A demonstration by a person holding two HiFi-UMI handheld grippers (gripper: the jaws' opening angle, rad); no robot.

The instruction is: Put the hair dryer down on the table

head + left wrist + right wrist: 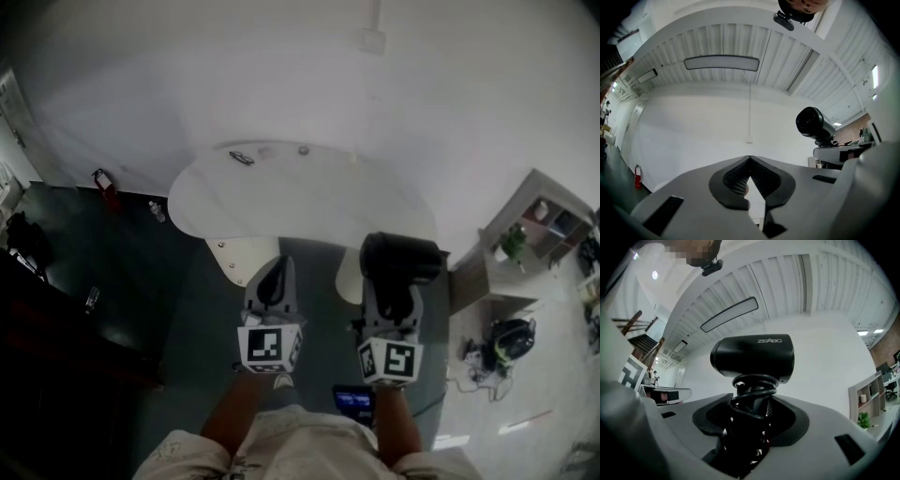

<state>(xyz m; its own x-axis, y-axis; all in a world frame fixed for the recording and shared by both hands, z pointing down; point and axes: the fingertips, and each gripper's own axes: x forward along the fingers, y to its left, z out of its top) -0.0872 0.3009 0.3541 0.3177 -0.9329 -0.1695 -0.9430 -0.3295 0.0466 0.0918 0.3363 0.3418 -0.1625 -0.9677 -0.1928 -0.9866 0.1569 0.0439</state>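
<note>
Head view: one hair dryer (401,258)

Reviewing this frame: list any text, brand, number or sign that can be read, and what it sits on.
"ZEABO": white lettering on the black hair dryer body; small, so the spelling is approximate.
Marker cubes: black-and-white square patterns only, no words.
Small lit screen at the bottom of the head view: too small to read.
</note>
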